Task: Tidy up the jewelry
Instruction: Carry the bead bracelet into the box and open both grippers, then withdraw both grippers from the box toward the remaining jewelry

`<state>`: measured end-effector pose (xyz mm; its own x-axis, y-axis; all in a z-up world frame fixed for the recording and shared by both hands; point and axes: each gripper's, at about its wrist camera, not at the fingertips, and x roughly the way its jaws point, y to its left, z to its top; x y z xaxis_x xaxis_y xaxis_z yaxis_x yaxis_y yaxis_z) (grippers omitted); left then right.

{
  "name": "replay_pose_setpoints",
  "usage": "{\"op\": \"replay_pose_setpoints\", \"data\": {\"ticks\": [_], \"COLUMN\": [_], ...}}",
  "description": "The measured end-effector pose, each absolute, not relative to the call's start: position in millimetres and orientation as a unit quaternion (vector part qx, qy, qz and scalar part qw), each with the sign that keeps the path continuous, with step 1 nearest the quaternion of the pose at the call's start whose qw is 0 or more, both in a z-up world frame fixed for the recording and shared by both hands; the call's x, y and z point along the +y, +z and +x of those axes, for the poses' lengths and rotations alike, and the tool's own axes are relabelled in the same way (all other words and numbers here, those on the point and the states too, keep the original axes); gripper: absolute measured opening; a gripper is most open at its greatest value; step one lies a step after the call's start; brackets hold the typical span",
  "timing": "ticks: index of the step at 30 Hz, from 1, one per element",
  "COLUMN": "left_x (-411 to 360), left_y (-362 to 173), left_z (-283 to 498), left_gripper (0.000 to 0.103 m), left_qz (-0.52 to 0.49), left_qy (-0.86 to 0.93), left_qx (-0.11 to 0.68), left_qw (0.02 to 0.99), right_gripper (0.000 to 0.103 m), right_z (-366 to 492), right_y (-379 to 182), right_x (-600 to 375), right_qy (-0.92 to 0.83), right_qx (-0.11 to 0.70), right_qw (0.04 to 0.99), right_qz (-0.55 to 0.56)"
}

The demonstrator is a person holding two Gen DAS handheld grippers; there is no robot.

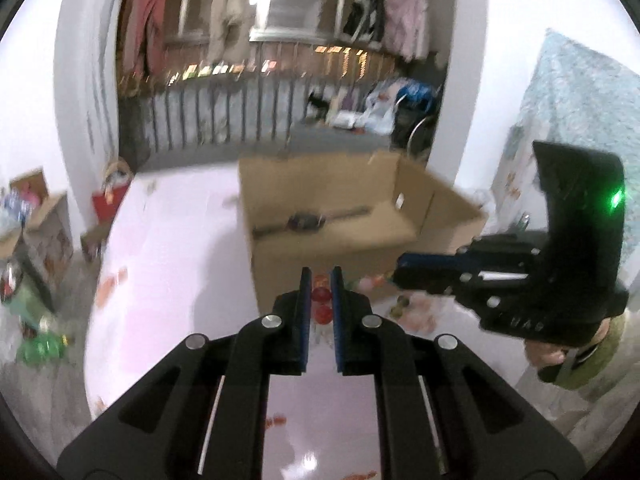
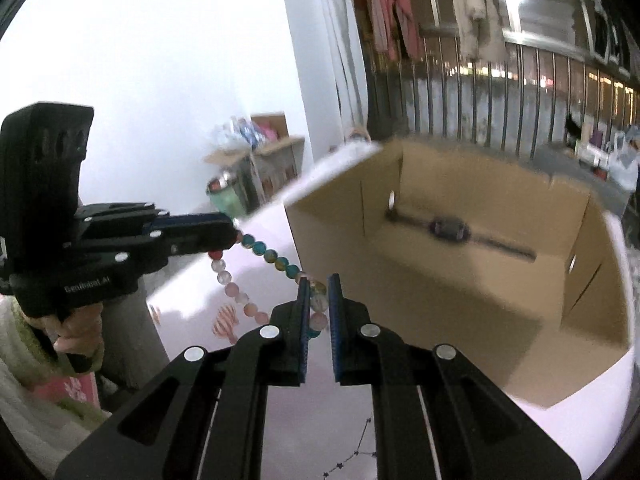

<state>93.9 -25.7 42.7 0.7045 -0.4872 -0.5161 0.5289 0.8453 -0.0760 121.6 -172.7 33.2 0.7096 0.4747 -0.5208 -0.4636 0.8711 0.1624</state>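
A string of coloured beads (image 2: 264, 254) hangs stretched in the air between my two grippers, above a white table (image 2: 256, 360). My left gripper (image 1: 321, 280) is shut on its red beads (image 1: 322, 295); it also shows in the right wrist view (image 2: 234, 236) at the left. My right gripper (image 2: 319, 284) is shut on pale beads at the other end; it shows in the left wrist view (image 1: 394, 272) at the right. An open cardboard box (image 2: 460, 280) stands just beyond, with a dark watch (image 2: 448, 230) lying inside.
The box also shows in the left wrist view (image 1: 336, 216) with the watch (image 1: 306, 222) in it. Small orange fish prints (image 2: 226, 322) mark the tablecloth. Cardboard boxes and clutter (image 1: 36, 216) stand on the floor at the left. A railing (image 1: 248, 116) runs behind.
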Motion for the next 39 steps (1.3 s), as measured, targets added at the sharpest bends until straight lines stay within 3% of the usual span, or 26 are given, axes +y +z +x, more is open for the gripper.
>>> {"op": "replay_pose_setpoints", "data": {"ticks": [4,8,15,24,28,33,39], "left_x": [-41.0,-62.1,-99.5,-109.3,-106.2,-96.3,-75.1], "left_y": [84.0,96.7,53.6,2.0,4.2,18.3,52.4], "left_z": [112.1,153.7,249.7,286.5,284.7,274.7,230.2], "left_gripper": [0.008,0.008,0.008,0.009,0.029,0.03,0.036], "left_qz": [0.052,0.061,0.089,0.135,0.136,0.115,0.089], "left_qy": [-0.298,-0.301,-0.282,-0.248,-0.243,-0.24,-0.252], "left_qx": [0.236,0.253,0.369,0.451,0.444,0.421,0.351], "left_qw": [0.923,0.917,0.881,0.847,0.852,0.867,0.897], "right_gripper": [0.009,0.009,0.009,0.01,0.01,0.01,0.01], "right_z": [140.0,179.1,267.2,302.2,300.1,290.5,238.6], "right_y": [71.3,85.1,50.7,-5.7,-12.5,-6.4,34.1], "right_x": [-188.0,-205.3,-223.8,-219.0,-218.1,-222.1,-235.1], "right_qy": [0.251,0.234,0.197,0.178,0.177,0.175,0.183], "right_qx": [0.261,0.284,0.413,0.517,0.522,0.506,0.422], "right_qw": [0.932,0.929,0.884,0.828,0.825,0.836,0.883], "right_qz": [0.028,0.048,0.095,0.122,0.126,0.122,0.097]}}
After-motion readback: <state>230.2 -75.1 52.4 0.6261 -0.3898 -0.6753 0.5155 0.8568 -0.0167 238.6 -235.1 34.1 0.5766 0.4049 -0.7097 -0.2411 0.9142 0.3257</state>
